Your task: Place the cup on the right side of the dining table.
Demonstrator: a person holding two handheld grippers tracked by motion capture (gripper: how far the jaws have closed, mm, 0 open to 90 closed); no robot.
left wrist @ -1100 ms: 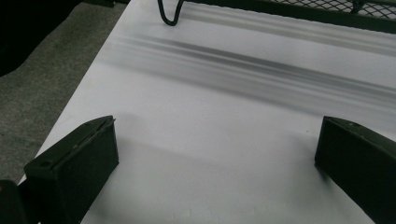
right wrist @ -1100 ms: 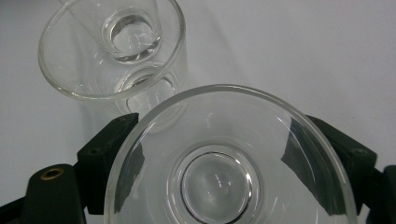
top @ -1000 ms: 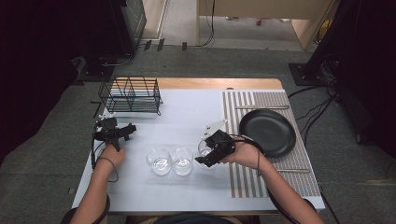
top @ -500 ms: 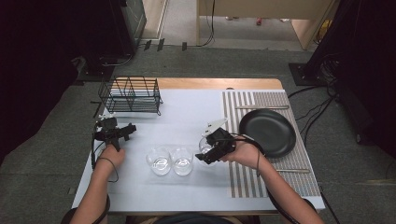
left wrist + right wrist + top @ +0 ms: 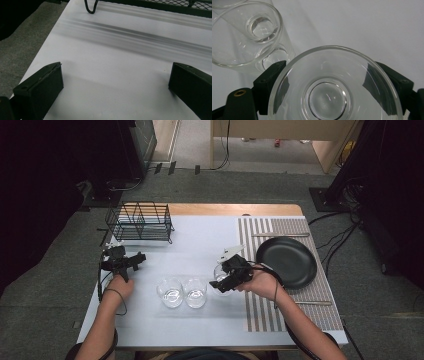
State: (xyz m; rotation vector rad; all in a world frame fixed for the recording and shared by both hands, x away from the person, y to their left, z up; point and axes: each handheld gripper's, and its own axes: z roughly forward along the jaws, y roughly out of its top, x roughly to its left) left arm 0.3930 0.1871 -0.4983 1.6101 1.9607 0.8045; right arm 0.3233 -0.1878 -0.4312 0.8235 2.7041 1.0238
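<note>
Change: over the past second almost nothing has moved; the right gripper (image 5: 226, 279) stays at the third glass (image 5: 334, 87), suggesting a grasp in progress.
Right jaws: set wide either side of that glass, contact unclear.
Left gripper (image 5: 131, 262): jaws spread wide, empty, over bare tabletop (image 5: 200, 240).
Glasses: three, in a row at the near edge.
Plate (image 5: 286, 262): one, on the striped mat (image 5: 260, 310).
Wire rack (image 5: 140, 222): one, far left.

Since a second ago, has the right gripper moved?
No. In the high view the right gripper sits at the same spot beside the striped placemat, jaws around a glass, as one second earlier.
</note>
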